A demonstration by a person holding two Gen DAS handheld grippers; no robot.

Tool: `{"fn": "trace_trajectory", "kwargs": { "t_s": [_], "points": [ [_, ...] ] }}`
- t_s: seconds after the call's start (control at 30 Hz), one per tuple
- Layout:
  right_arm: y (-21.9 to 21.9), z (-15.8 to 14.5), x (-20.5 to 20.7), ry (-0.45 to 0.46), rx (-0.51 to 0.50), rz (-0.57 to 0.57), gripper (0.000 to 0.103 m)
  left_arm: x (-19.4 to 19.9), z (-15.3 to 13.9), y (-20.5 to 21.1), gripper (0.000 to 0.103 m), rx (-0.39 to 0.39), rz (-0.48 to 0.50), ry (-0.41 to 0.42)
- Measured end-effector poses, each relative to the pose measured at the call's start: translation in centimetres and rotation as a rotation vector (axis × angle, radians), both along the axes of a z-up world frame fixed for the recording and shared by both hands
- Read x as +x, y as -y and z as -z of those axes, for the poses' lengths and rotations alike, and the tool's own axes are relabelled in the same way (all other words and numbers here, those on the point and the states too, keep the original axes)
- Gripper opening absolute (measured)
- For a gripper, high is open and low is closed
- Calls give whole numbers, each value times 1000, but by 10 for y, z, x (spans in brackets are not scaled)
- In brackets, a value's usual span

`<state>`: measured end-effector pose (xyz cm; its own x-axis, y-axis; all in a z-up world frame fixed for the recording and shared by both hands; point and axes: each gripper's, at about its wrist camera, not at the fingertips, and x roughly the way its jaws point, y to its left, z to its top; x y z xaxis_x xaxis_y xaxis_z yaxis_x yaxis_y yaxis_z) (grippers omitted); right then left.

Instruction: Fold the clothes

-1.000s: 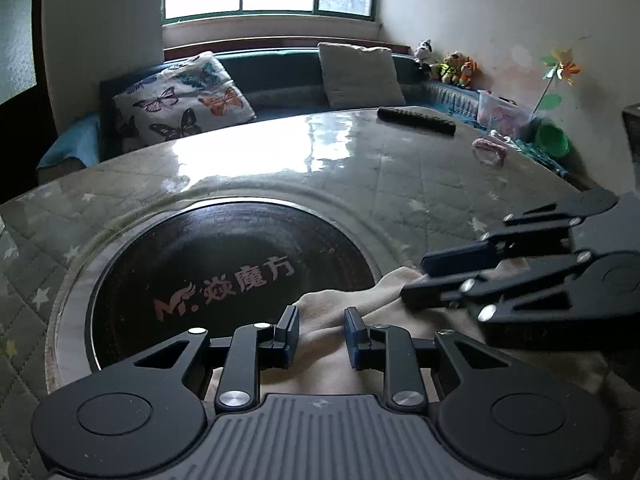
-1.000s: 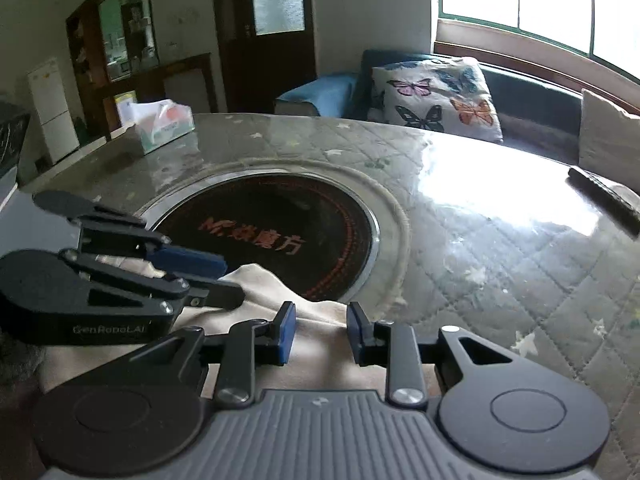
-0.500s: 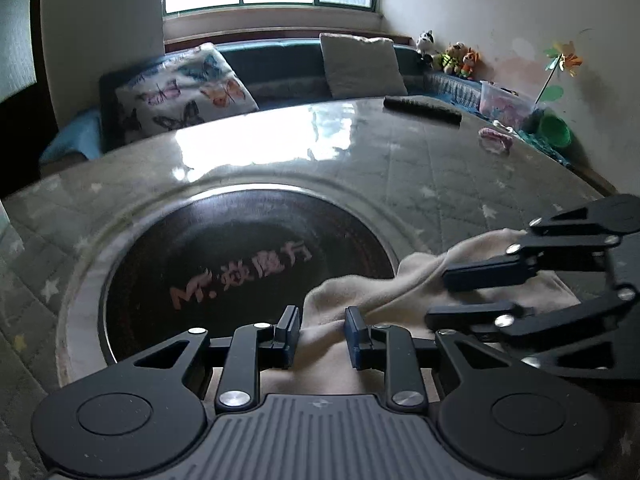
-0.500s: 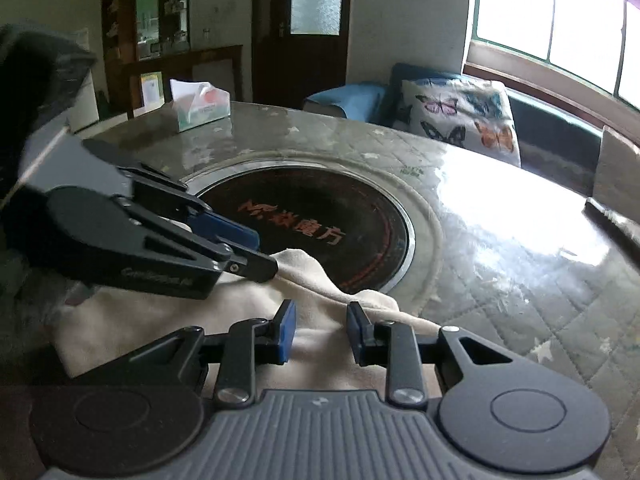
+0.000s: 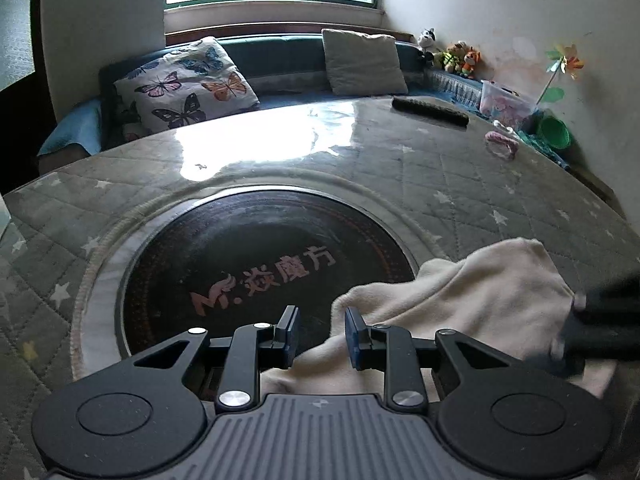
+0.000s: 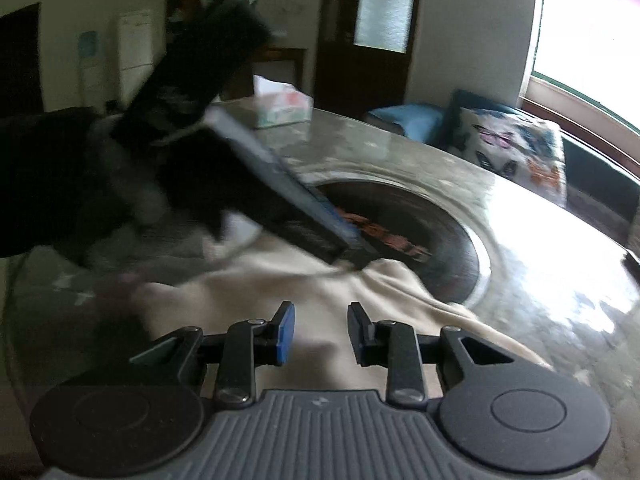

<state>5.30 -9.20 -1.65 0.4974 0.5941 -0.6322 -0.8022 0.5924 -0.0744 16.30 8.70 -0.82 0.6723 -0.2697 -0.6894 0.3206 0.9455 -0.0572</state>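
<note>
A cream garment [image 5: 472, 296] lies bunched on the round quilted table [image 5: 400, 168], partly over the dark centre disc [image 5: 256, 256]. It also shows in the right wrist view [image 6: 320, 308]. My left gripper [image 5: 322, 332] is open just above the garment's left edge, its jaws apart with nothing between them. My right gripper [image 6: 320, 334] is open over the garment. In the right wrist view the left gripper appears blurred at upper left, its tips on the cloth. In the left wrist view the right gripper is a blur at the right edge.
A dark remote [image 5: 430, 109] and a pink item [image 5: 502, 144] lie at the table's far right. A tissue box [image 6: 282, 106] stands at the far side. A sofa with a butterfly cushion [image 5: 184, 88] runs behind the table.
Both grippers have moved apart and back. The left view now shows more of the disc. The garment sits to its right. The right gripper has swung to the frame's edge, blurred.
</note>
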Motion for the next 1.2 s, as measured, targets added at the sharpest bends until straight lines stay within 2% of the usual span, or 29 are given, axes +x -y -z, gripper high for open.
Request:
{"fn": "trace_trajectory", "kwargs": {
  "t_s": [0.37, 0.4, 0.47, 0.57, 0.67, 0.73, 0.93, 1.03, 1.2],
  "points": [
    [-41, 8, -34, -13, 4, -186, 29, -30, -21, -36, 27, -19, -100, 56],
    [-41, 7, -36, -9, 4, -195, 29, -34, -22, -39, 27, -21, -110, 58],
    [-39, 3, -32, -15, 33, -179, 38, -40, -22, -42, 27, -28, -122, 59],
    [-42, 4, -21, -37, 57, -153, 39, -49, -23, -42, 27, -45, -135, 64],
    [-45, 13, -25, -82, 45, -195, 39, -56, -24, -36, 27, -73, -124, 76],
    [-39, 10, -31, -63, 42, -199, 39, -60, -24, -32, 27, -87, -113, 82],
    [16, -5, -33, -37, 82, -63, 41, -73, -20, -18, 26, -135, -85, 95],
    [54, -7, -30, -42, 88, 53, 41, -76, -13, -11, 26, -120, -68, 85],
    [98, 2, -29, -85, 77, 179, 41, -78, 2, -9, 26, -84, -84, 55]
  ]
}}
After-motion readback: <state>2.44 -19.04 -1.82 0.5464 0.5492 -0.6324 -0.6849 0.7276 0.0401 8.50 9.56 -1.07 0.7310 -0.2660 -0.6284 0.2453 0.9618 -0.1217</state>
